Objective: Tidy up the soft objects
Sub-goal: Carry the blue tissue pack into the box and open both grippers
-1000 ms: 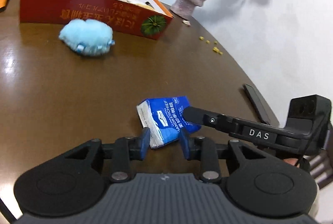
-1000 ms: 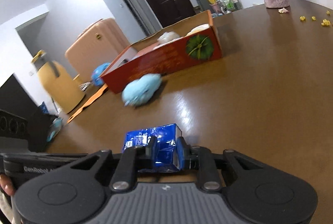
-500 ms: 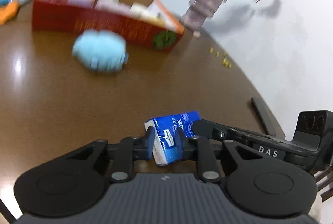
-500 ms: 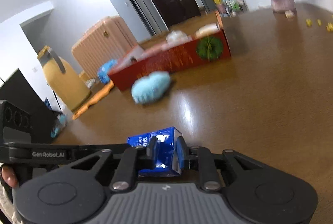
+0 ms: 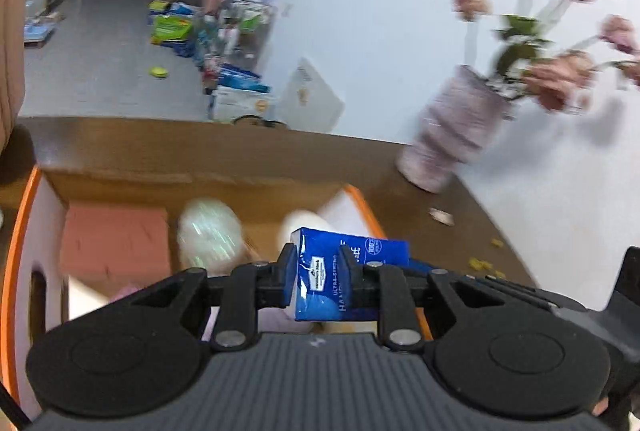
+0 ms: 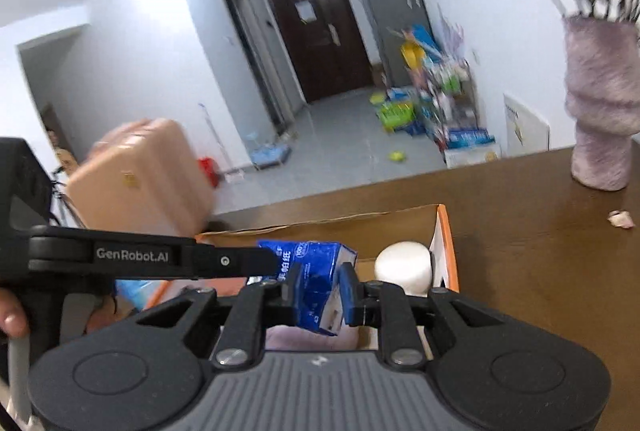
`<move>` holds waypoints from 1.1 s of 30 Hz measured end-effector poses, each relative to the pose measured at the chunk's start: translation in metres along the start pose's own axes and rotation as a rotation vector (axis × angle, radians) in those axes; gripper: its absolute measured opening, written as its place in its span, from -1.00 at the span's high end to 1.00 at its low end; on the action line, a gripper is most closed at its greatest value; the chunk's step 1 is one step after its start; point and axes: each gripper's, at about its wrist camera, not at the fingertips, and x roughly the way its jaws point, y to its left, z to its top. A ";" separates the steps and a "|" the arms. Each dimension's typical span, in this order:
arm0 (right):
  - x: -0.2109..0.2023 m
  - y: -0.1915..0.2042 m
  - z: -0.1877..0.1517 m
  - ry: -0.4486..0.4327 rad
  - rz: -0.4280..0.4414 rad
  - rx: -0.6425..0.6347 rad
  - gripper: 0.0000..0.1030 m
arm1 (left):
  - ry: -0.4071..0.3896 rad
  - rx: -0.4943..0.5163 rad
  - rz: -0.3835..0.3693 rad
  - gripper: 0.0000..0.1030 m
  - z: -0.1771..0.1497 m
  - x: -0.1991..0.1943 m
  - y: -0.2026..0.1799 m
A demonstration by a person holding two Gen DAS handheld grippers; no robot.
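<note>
Carried from bench to above box (image 5: 362, 207): tissue pack (image 5: 344, 283), clamped between left claw (image 5: 318, 281) and right claw (image 6: 318, 297). Release pending; other items already boxed.

A dark brown wooden tabletop (image 6: 520, 231) fronts a white-walled hallway with grey tiled floor (image 6: 344, 151). A dark double door (image 6: 320, 31) stands far back, colourful clutter (image 6: 432, 103) piled right, a peach hard-shell suitcase (image 6: 140, 175) left, ceiling light glaring overhead.
</note>
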 end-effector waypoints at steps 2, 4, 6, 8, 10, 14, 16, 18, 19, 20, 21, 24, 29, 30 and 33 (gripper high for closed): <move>0.039 -0.004 0.008 0.040 -0.035 0.003 0.64 | 0.019 -0.008 0.046 0.58 0.011 0.027 0.013; 0.078 -0.011 0.011 0.094 -0.044 0.024 0.64 | 0.046 -0.002 0.102 0.58 0.016 0.052 0.023; 0.108 -0.018 0.007 0.163 -0.064 0.025 0.64 | 0.107 -0.003 0.142 0.58 0.014 0.077 0.033; 0.122 -0.020 0.006 0.222 -0.080 0.037 0.65 | 0.165 -0.014 0.149 0.57 0.005 0.095 0.041; 0.125 -0.016 0.006 0.228 -0.083 0.010 0.65 | 0.140 -0.001 0.139 0.56 0.000 0.098 0.045; 0.137 -0.011 0.001 0.272 -0.112 0.002 0.66 | 0.146 -0.034 0.118 0.57 -0.003 0.095 0.051; 0.141 -0.010 0.001 0.283 -0.117 0.001 0.65 | 0.147 -0.048 0.111 0.56 -0.004 0.095 0.053; 0.144 -0.011 0.000 0.285 -0.115 0.003 0.65 | 0.146 -0.053 0.110 0.55 -0.004 0.095 0.055; 0.145 -0.010 0.000 0.285 -0.113 0.006 0.65 | 0.144 -0.059 0.114 0.53 -0.004 0.095 0.056; 0.140 -0.013 0.000 0.285 -0.112 0.008 0.64 | 0.144 -0.061 0.124 0.52 -0.004 0.093 0.056; 0.141 -0.011 0.000 0.281 -0.119 0.001 0.65 | 0.141 -0.056 0.139 0.52 -0.004 0.091 0.055; 0.139 -0.013 0.001 0.268 -0.141 -0.030 0.58 | 0.155 -0.067 0.153 0.43 -0.004 0.080 0.051; 0.095 0.006 0.006 0.162 -0.208 -0.068 0.26 | 0.096 0.000 0.189 0.24 -0.014 0.013 0.036; 0.084 0.011 0.008 0.150 -0.197 -0.070 0.18 | 0.088 0.010 0.194 0.22 -0.018 -0.003 0.034; 0.043 0.029 0.009 0.132 -0.175 -0.115 0.10 | 0.065 0.035 0.236 0.19 -0.031 -0.045 0.029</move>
